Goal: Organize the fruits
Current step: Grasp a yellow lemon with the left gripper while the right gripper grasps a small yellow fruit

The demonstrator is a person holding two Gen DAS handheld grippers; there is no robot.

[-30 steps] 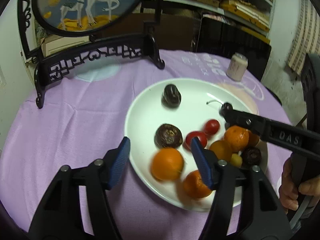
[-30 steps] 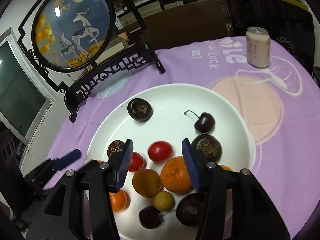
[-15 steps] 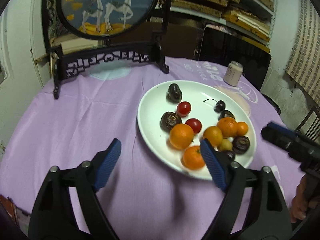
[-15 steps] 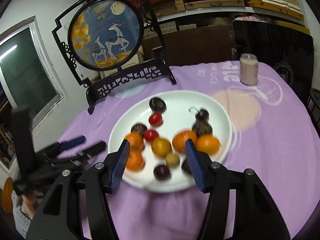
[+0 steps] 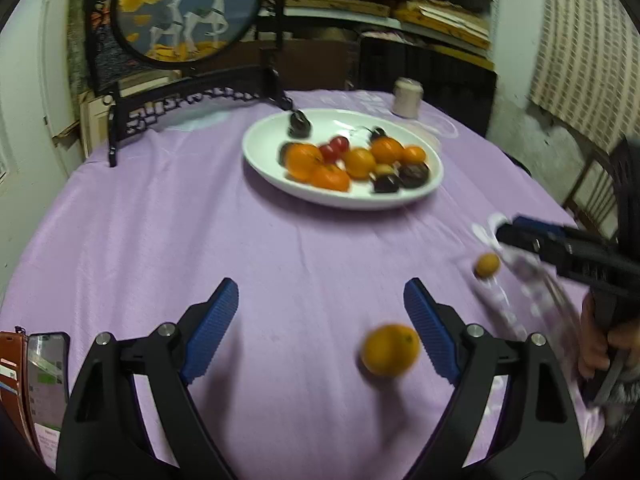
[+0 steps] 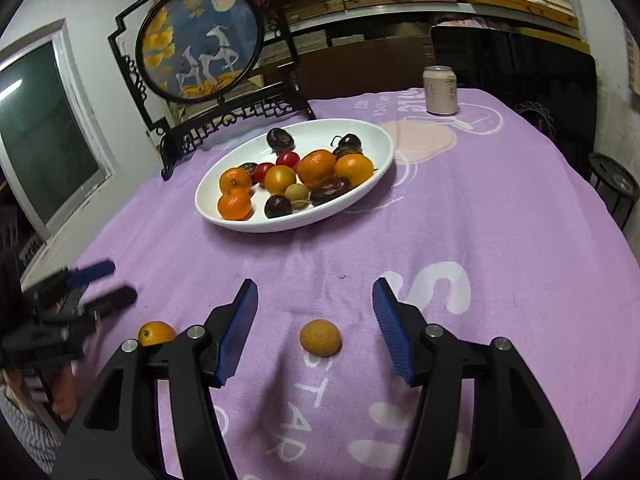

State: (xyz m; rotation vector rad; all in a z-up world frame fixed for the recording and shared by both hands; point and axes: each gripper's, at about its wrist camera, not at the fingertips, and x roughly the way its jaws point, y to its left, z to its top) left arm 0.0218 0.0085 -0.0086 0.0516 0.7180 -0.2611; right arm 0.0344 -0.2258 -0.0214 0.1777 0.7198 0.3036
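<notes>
My right tongs gaped wide, empty, round the small tan fruit; I judged centring first, then closing gently, best.

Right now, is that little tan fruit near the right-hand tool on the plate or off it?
Off it. The tan fruit lies on the purple cloth, between the open right gripper fingers, apart from the white plate.

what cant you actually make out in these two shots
- Orange, left wrist view: motion blur; resting or rolling is unclear.
- Same orange, right wrist view: lower part hidden behind the right gripper.
- Plate fruits, left wrist view: smeared by blur.
- Phone screen: text too small, cut by the edge.
</notes>
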